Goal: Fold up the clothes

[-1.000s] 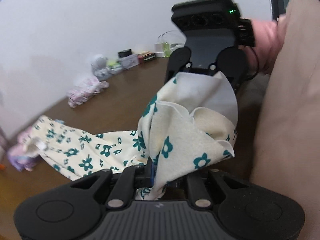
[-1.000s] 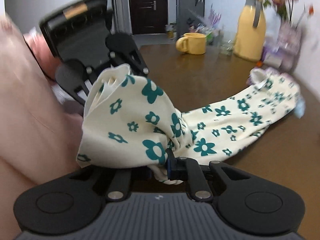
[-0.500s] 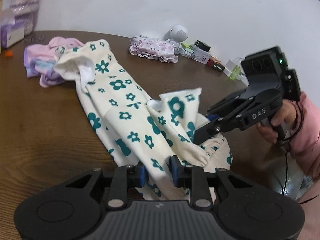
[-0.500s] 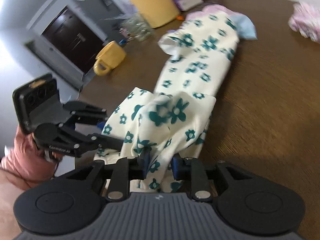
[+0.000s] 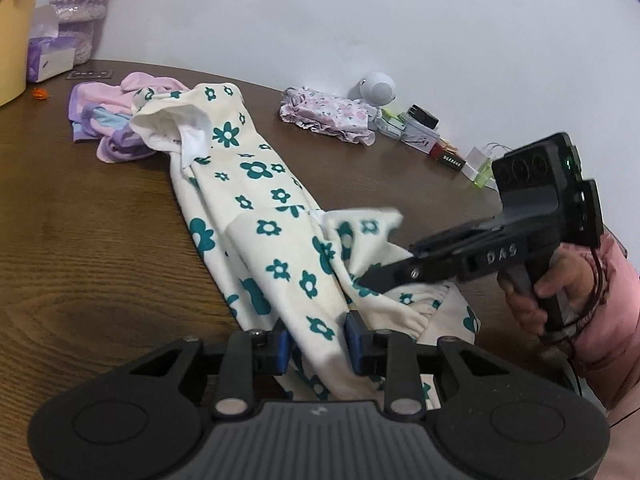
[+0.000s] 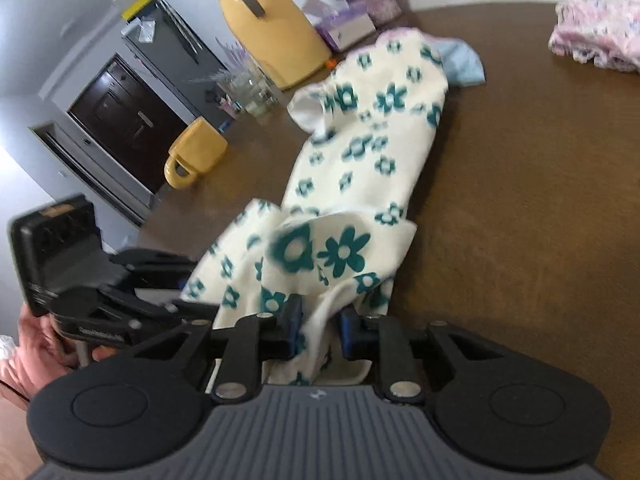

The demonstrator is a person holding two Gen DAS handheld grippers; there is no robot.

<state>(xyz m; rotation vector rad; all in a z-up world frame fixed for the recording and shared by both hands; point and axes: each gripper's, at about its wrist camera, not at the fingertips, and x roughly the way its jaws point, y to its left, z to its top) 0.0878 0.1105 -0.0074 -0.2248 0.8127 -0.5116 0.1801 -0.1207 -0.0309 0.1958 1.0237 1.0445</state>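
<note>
A cream garment with teal flowers (image 5: 256,184) (image 6: 360,152) lies stretched out on the brown table (image 5: 80,240). Its near end is doubled back over itself in a loose fold. My left gripper (image 5: 318,346) sits low at that near end; its jaws are opening, and a thick fold of the garment lies slack between the blue pads. My right gripper (image 6: 320,324) is beside it at the same end; its jaws are closing, with cloth between them and a small gap at one pad. Each gripper shows in the other's view, the right gripper (image 5: 360,282) and the left gripper (image 6: 200,304).
A pink and purple pile of clothes (image 5: 108,120) lies at the garment's far end. A folded pink floral piece (image 5: 328,114), a white round speaker (image 5: 378,88) and small boxes (image 5: 420,128) line the wall. A yellow jug (image 6: 272,24) and a yellow mug (image 6: 196,152) stand at the far left.
Both grippers rolled upright and came down from holding the garment's end bunched in the air. That end now rests folded over on the table, and both pairs of jaws stand wider.
</note>
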